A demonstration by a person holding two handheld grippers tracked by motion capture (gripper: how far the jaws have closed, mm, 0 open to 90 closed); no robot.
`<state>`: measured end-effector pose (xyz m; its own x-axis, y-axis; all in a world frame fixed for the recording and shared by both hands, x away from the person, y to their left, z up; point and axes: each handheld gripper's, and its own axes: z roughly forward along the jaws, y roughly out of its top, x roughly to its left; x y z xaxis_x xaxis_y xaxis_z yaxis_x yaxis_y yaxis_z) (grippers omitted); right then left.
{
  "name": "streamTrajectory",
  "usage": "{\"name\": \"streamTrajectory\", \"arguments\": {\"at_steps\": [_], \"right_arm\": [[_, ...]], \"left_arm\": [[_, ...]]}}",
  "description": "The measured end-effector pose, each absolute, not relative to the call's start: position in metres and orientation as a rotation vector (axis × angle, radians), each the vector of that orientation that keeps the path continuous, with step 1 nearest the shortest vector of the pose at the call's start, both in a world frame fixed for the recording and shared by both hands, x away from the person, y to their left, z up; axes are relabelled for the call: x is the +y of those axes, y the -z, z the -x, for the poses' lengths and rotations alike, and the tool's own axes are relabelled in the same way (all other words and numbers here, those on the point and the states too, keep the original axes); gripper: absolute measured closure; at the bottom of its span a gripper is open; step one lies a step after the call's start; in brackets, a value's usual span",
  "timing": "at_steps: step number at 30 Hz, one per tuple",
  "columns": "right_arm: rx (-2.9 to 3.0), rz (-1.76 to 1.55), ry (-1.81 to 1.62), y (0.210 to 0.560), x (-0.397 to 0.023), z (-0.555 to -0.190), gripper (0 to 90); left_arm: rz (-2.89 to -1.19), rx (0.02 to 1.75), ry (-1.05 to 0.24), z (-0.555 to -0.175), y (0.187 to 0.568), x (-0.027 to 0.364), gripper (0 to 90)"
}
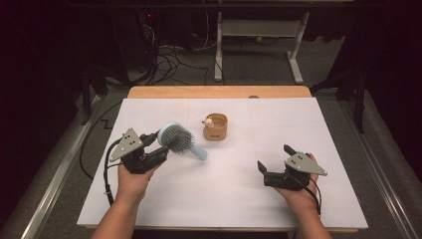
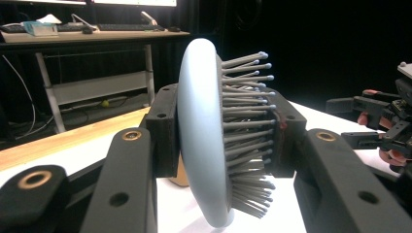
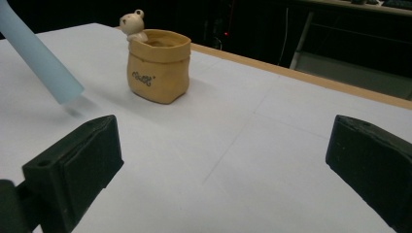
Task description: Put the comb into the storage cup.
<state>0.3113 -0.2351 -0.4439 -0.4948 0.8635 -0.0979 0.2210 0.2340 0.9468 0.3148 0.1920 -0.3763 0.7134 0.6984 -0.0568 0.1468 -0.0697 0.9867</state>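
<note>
Hairbrush (image 1: 177, 140) sits clamped by its head in my left fingers (image 1: 160, 144), handle slanting toward the pot (image 1: 215, 126), nearer than my open right fingers (image 1: 274, 158).

Left tongs (image 1: 166, 144) clamped, right tongs (image 1: 274, 158) agape

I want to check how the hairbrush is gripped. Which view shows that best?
The left gripper view: the left gripper clamps the hairbrush head, back and bristles. The high view shows the whole brush; the right gripper view, its handle end.
</note>
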Motion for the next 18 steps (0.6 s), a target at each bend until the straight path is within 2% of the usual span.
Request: {"name": "streamTrajectory", "arguments": {"at_steps": [18], "right_arm": [[1.817, -1.104, -1.282, 0.45, -0.271, -0.304, 0.1]], "left_arm": [[-1.599, 0.709, -0.529, -0.316, 0.375, 0.195, 57.2]]}}
